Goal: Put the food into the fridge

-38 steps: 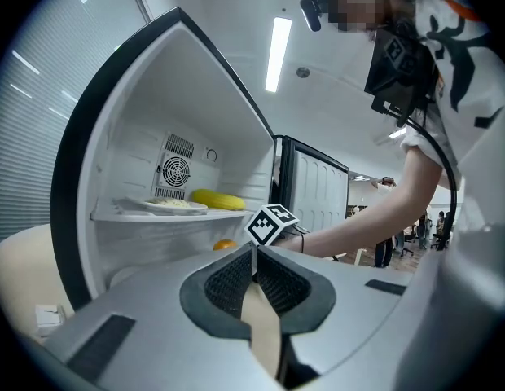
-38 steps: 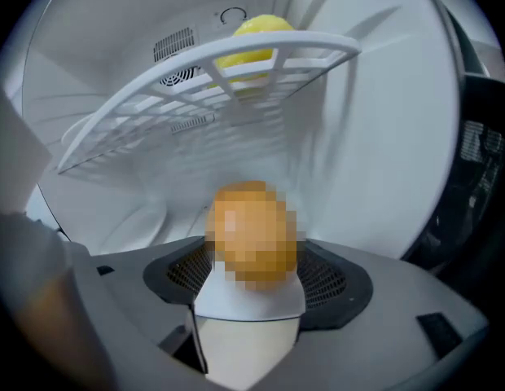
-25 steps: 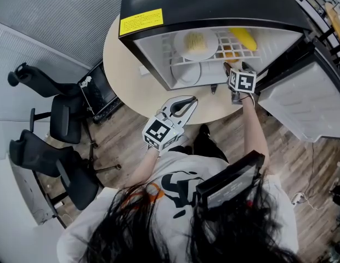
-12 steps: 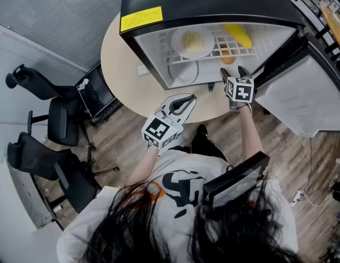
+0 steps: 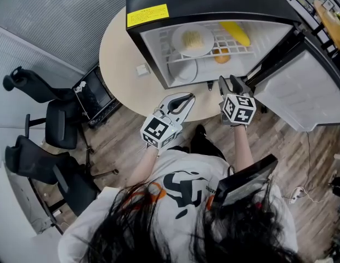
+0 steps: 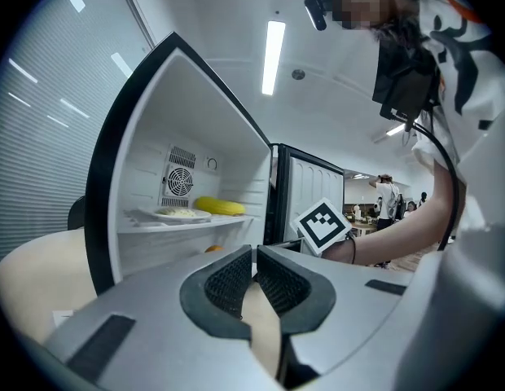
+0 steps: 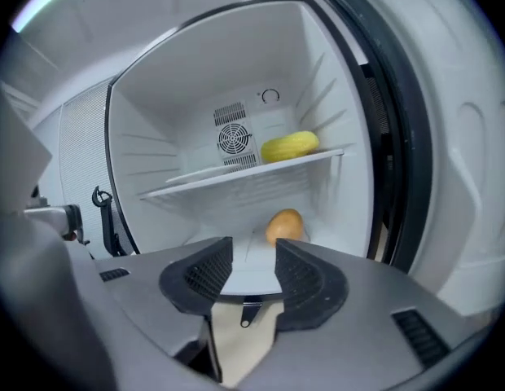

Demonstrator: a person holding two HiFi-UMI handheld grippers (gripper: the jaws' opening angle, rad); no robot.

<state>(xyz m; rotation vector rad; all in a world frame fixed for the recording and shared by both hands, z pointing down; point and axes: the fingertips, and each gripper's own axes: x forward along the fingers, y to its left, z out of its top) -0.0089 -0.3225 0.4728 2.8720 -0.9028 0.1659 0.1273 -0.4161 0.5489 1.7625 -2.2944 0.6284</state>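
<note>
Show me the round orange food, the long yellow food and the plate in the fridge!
round orange food [image 7: 285, 225]: right gripper view, middle of its front.
long yellow food [image 7: 290, 146]: right gripper view, middle of its long side.
plate [image 5: 176, 40]: head view, its bare left rim.

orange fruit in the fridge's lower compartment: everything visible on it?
The orange fruit is smooth, rounded, slightly oval, orange-yellow, whole and unwrapped. It rests on the floor of the fridge, under the wire shelf, toward the right side. Only the floor appears to touch it.
</note>
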